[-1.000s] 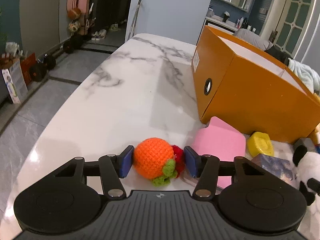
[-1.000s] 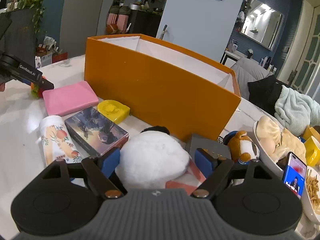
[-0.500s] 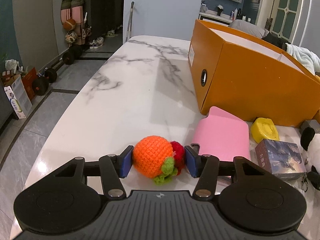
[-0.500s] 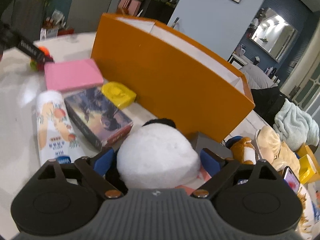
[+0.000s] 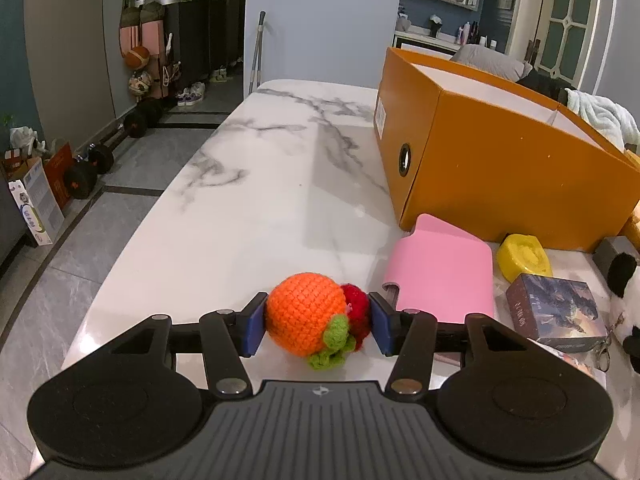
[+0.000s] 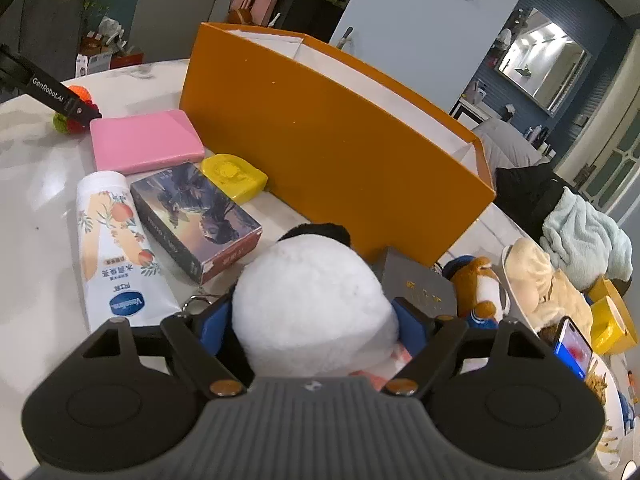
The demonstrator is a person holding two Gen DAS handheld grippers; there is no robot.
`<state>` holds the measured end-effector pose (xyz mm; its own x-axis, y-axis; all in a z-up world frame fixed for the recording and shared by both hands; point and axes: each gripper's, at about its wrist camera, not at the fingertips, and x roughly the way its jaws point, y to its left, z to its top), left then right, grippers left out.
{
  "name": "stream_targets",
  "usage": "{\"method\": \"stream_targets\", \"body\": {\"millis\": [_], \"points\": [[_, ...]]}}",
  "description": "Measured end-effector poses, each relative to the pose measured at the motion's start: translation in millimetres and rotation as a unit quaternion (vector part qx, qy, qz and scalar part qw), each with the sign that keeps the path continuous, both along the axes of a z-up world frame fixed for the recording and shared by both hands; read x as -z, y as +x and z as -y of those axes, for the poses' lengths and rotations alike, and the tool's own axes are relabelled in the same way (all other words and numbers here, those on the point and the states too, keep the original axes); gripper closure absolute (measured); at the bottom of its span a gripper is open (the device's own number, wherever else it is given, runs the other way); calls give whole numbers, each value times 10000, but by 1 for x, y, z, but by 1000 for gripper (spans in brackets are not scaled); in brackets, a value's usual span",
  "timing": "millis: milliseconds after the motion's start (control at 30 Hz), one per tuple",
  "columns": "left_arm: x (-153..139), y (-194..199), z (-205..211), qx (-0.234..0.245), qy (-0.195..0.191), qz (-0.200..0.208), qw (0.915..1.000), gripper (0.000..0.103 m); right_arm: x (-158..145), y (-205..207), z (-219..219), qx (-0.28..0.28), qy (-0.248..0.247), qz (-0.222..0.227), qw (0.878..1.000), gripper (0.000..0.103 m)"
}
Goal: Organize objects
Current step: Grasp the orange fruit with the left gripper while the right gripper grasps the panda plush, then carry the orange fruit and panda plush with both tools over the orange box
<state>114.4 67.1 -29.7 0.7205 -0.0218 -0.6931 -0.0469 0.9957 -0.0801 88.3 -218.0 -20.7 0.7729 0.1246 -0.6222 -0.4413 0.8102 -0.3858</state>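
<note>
A crocheted orange-and-red fruit toy (image 5: 304,312) rests on the white marble table (image 5: 248,200). My left gripper (image 5: 316,320) is shut on it, one blue pad against each side. In the right wrist view that gripper and the fruit toy (image 6: 76,92) show at the far left. A white panda plush (image 6: 312,292) with a black ear fills my right gripper (image 6: 312,320). Its jaws are closing and the pads press into the fur. A tall open orange box (image 6: 340,140) stands just behind the plush, and the same orange box (image 5: 500,184) is to the right of the fruit toy.
Along the box's front lie a pink pouch (image 6: 144,144), a yellow case (image 6: 232,176), a card box (image 6: 196,216) and a white tube (image 6: 112,240). A grey box (image 6: 416,284), a brown plush (image 6: 476,284) and a phone (image 6: 570,348) crowd the right. The table's edge drops off left of the fruit toy.
The left pads have drawn in tight on the fruit toy. The right jaws widened briefly, then narrowed on the panda plush. Both views have rolled a little.
</note>
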Motion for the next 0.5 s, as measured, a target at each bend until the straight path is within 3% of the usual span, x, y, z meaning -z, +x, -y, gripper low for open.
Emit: {"method": "stream_targets", "body": {"millis": [500], "points": [[-20,-9,-5,-11,-125,166,9998,42,-21,-13,4,76,266,88,9996,20]]}}
